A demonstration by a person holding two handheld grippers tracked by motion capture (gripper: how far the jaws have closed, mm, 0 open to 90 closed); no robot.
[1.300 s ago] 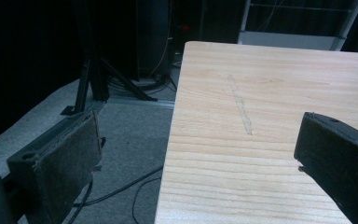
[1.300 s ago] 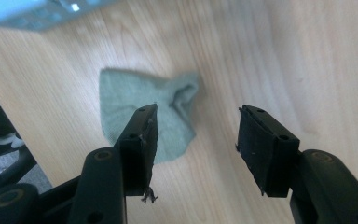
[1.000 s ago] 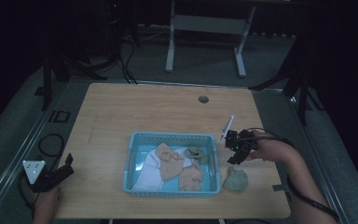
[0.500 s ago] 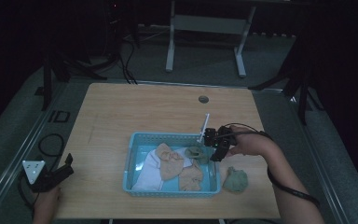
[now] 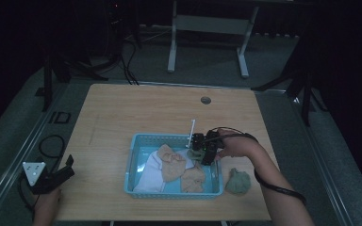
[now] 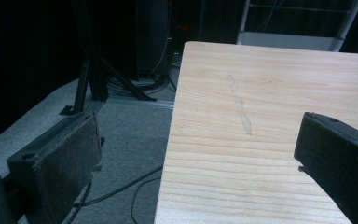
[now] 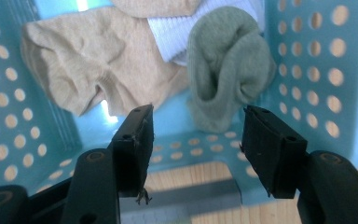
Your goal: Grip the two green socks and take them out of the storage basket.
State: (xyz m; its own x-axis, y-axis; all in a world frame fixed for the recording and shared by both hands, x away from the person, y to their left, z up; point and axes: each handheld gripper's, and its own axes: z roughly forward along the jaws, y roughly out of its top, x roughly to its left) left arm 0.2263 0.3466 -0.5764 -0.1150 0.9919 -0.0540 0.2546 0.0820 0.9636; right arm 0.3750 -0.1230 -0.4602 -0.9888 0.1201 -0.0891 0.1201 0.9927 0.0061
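The right gripper hangs with its jaws spread wide and empty over the blue basket, at the basket's 2 o'clock corner. A rolled green sock lies inside just beyond the jaws, beside tan socks and a white one. Another green sock sits on the table at the basket's 4 o'clock. The left gripper, open and empty, rests at the table's 8 o'clock edge.
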